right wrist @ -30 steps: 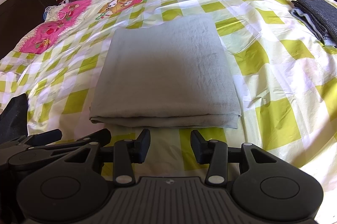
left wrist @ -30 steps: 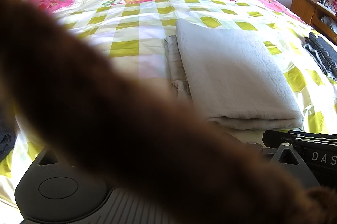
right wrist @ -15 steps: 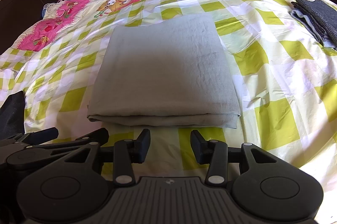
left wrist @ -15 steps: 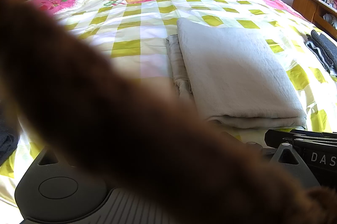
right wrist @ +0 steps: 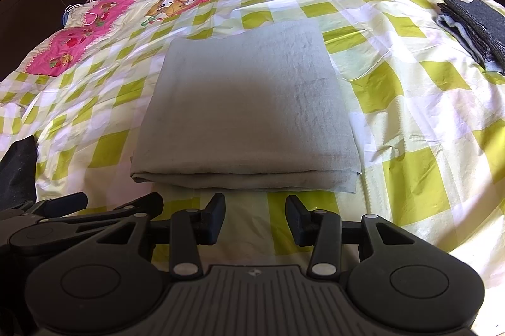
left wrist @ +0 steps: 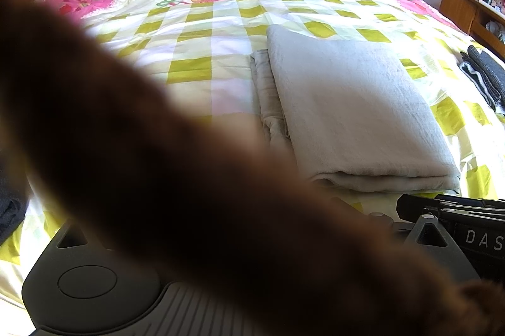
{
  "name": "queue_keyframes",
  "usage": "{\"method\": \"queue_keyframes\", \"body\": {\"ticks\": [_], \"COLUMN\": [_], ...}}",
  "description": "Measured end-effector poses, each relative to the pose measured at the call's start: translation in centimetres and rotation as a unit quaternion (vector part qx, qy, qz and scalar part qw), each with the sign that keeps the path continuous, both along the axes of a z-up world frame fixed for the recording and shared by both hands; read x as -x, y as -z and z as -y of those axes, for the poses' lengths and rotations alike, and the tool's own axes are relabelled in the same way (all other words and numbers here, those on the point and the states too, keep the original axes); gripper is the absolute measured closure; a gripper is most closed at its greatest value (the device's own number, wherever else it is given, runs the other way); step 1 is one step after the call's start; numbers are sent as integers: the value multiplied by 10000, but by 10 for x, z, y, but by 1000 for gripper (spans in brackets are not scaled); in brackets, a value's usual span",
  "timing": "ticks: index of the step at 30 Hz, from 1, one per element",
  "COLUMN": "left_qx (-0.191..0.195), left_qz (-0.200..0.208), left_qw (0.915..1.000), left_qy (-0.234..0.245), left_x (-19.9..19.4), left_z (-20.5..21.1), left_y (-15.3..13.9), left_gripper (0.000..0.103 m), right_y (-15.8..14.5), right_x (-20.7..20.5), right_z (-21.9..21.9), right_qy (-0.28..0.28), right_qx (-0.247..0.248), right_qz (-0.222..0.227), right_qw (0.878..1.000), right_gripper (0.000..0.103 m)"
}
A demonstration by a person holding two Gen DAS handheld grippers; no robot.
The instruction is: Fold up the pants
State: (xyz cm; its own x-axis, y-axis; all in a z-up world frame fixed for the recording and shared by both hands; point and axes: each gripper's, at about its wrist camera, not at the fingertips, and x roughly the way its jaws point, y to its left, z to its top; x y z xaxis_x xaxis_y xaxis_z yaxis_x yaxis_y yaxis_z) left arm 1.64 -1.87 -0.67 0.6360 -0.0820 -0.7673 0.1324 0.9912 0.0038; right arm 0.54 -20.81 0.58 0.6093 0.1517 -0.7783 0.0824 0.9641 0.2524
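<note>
Here, at nine o'clock in the left wrist view, a blurred brown band (left wrist: pixel 176 165) hides the left gripper's fingers, so their state cannot be told. Folded grey pants (right wrist: pixel 246 112) are laid flat at centre on a checked bedspread (right wrist: pixel 410 127). Below them, at six o'clock, the right gripper (right wrist: pixel 255 217) is held spread and empty. Dark folded garments (right wrist: pixel 473 30) are seen at two o'clock.
</note>
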Motion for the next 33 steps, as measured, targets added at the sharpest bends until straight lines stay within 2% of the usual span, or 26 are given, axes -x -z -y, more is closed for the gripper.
{"method": "queue_keyframes", "body": {"ticks": [25, 33], "left_qx": [201, 203], "left_qz": [-184, -99], "left_qw": [9996, 9997], "left_qy": [-46, -64], "left_x": [-4, -2], "left_z": [0, -2], "left_y": [3, 0], "left_gripper": [2, 2], "right_y": [1, 1], "right_x": [0, -1], "right_z": [1, 1], "right_qy": [33, 85], "right_qx": [-89, 52], "right_qz": [23, -39], "right_qw": [10000, 9999], "right_gripper": [47, 47]}}
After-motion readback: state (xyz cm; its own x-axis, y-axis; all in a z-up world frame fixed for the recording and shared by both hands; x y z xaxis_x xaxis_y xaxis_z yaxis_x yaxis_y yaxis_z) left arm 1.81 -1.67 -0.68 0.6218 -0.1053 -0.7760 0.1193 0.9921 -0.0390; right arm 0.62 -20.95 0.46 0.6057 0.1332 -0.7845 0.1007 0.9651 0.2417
